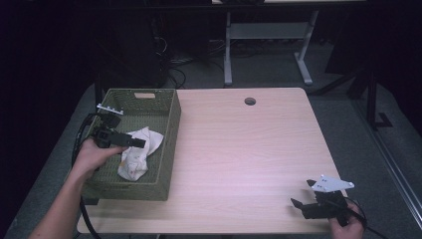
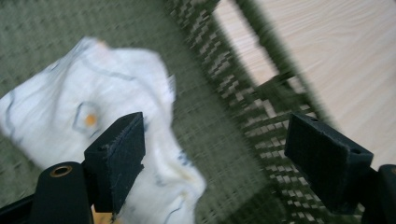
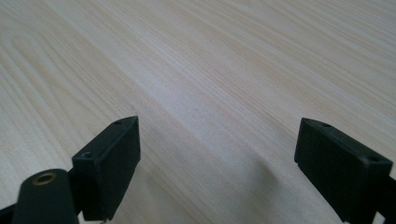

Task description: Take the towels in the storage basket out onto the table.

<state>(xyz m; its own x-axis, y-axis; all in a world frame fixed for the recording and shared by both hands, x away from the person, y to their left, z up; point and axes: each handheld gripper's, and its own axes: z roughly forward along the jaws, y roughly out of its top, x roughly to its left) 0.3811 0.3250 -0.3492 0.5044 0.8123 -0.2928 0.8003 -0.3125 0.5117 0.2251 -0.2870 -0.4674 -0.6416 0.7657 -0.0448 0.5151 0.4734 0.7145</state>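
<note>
High view: pale wooden table [image 1: 239, 144]; olive woven basket [image 1: 169, 149] at the left edge, running toward the near left corner; crumpled white cloth [image 1: 139, 154] lying on the basket floor, against its right wall; left gripper [image 1: 130, 142] held low inside the basket, over the cloth's upper end, likely either just letting go or lining up a grab; right gripper [image 1: 303, 195] parked at the near right corner, jaws spread, apparently kept out of the way.

Left gripper view: somewhat blurred; jaws wide apart and grasping nothing; white cloth [image 2: 93, 130] with faint grey lines and an orange spot under and behind the left pad [image 2: 119, 158]; woven basket wall [image 2: 233, 98] between the pads, bare table [image 2: 336, 60] beyond it; right pad [image 2: 327, 163] over the wall, so no pinch on the fabric.

Right gripper view: jaws released and wide, nothing between them; plain wood grain [image 3: 210, 93] below, probably idle.
</note>
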